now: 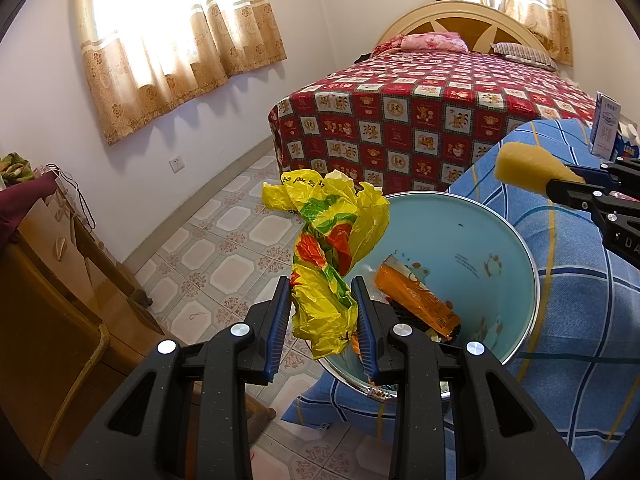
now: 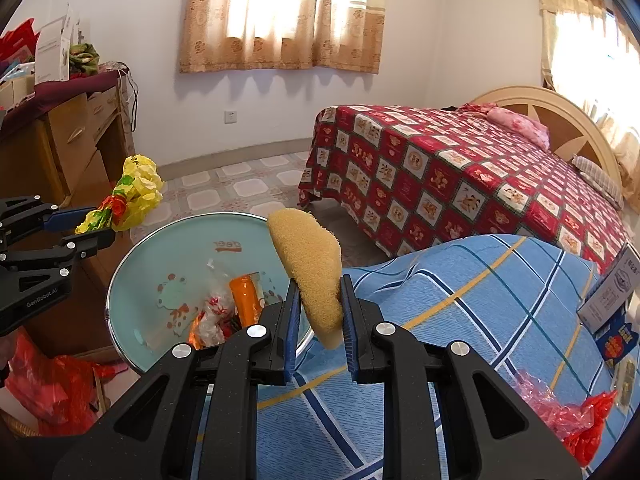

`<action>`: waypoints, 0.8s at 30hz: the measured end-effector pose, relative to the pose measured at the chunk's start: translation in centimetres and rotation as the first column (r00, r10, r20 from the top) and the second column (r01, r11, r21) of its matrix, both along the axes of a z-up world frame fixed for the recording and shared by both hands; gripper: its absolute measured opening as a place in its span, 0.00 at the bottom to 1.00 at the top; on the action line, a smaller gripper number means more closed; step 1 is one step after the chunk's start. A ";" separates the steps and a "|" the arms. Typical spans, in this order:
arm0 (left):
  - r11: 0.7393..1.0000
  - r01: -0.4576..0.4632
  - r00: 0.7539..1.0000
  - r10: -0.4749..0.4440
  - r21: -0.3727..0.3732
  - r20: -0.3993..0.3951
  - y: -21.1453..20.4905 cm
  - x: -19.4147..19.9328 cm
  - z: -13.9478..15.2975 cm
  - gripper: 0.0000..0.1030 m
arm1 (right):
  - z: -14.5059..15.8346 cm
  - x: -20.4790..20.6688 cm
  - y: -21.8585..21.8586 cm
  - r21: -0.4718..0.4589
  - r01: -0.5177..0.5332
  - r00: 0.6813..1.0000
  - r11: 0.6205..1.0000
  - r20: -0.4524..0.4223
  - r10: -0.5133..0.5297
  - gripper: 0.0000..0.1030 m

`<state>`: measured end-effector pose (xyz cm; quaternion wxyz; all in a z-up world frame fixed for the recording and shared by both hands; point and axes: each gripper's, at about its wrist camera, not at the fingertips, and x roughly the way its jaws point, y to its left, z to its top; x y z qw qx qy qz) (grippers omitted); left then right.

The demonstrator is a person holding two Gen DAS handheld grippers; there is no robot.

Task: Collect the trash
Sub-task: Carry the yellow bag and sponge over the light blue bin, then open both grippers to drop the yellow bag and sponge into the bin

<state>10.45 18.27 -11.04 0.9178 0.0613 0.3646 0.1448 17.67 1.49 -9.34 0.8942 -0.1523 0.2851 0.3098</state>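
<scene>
While the left gripper (image 1: pixel 322 304) hangs over the near edge of the basin (image 1: pixel 500 232), its two blue pads (image 1: pixel 280 320) squeeze a crumpled yellow plastic bag (image 1: pixel 332 248). That bag has green and orange patches on it, and it sticks up above the jaws, partly over the basin rim and partly over the tiled floor (image 1: pixel 224 240). Its jaws are only a little way apart, with the bag pinched tight between them.

Off to the side, the right gripper (image 2: pixel 320 316) holds a yellow sponge (image 2: pixel 308 260). Both of its pads (image 2: pixel 348 320) press the lower part of the sponge, so the jaws are nearly closed on it. From the right wrist view, the sponge is up above the place where the basin rim meets the blue checked cloth (image 2: pixel 460 300).

Down inside the light blue basin lies trash: an orange packet (image 1: pixel 416 304) and some clear crinkly wrappers (image 2: pixel 216 312). Cartoon animals are drawn on the inside of the basin.

On the blue cloth there is still more trash, a red plastic bag (image 2: pixel 588 420) and a small blue and white box (image 2: pixel 612 292). Behind it all stands a bed with a red bear-pattern cover (image 1: pixel 420 120). By the wall is a wooden dresser (image 2: pixel 68 148).
</scene>
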 end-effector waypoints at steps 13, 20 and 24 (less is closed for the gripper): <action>1.000 0.002 1.000 -0.002 -0.001 0.003 -0.2 0.1 0.0 0.30 | 0.0 -0.1 0.3 -0.002 -0.002 1.000 1.000 0.000 0.002 0.19; 1.000 0.008 1.000 -0.007 -0.009 0.004 -0.7 0.0 0.1 0.32 | 0.0 -0.2 0.8 -0.003 -0.019 1.000 1.000 0.000 0.019 0.19; 1.000 0.024 1.000 -0.024 -0.011 0.010 -1.1 -0.1 0.1 0.49 | 0.0 -0.4 0.8 0.013 -0.039 0.999 0.999 0.003 0.039 0.25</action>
